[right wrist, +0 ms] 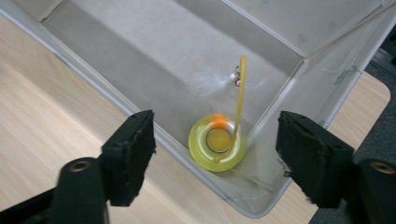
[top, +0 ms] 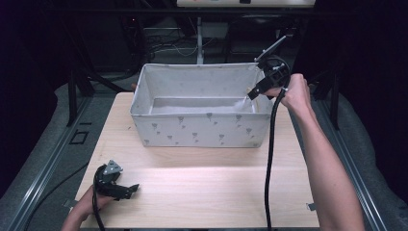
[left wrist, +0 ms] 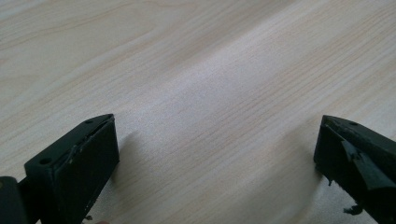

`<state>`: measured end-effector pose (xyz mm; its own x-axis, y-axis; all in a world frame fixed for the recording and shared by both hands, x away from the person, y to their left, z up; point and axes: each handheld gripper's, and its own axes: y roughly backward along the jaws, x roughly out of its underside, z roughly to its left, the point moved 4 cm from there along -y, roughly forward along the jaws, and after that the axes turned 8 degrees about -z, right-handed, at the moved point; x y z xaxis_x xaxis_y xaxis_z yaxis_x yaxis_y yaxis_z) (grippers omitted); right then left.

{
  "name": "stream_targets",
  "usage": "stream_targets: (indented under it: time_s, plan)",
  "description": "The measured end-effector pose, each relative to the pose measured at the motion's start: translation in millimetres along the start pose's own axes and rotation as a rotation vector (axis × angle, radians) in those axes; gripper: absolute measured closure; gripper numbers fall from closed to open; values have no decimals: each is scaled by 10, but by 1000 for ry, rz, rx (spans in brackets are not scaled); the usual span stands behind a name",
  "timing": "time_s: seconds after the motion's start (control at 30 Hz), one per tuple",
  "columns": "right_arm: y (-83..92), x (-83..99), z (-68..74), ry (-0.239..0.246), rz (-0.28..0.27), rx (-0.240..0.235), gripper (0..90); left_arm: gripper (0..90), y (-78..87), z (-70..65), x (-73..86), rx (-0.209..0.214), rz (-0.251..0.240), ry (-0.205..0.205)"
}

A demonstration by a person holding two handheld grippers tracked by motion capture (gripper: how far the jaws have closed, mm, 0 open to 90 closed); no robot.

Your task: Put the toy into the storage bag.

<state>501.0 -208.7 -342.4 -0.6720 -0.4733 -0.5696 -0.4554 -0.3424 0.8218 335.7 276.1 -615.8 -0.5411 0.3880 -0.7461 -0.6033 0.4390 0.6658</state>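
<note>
A grey fabric bin [top: 202, 127] with small printed marks stands on the far half of the wooden table [top: 207, 185]. In the right gripper view a round yellow-green disc [right wrist: 201, 142] with an orange centre and a thin yellow strap [right wrist: 241, 88] lies in a corner of the bin [right wrist: 154, 60], slightly blurred. My right gripper [top: 252, 94] hangs above the bin's right end, tilted down into it. Its jaws [right wrist: 215, 126] stand open above the disc, with nothing between the pads. My left gripper [top: 132, 188] rests low at the table's near left corner, open over bare wood [left wrist: 217, 135].
The bin takes up most of the far half of the table. The right gripper's black cable [top: 269, 159] hangs down across the table's right side. Dark frames and cables stand behind the table, and grey floor lies on both sides.
</note>
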Motion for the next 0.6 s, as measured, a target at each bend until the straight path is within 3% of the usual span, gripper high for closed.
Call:
stream_targets:
  time_s: [0.23, 0.6]
  plan:
    - [130, -2, 164, 38, -36, -22, 151, 0, 0, -3, 0, 1, 1, 0]
    - [245, 106, 490, 127, -78, -46, 73, 0, -2, -4, 1, 0, -2, 0]
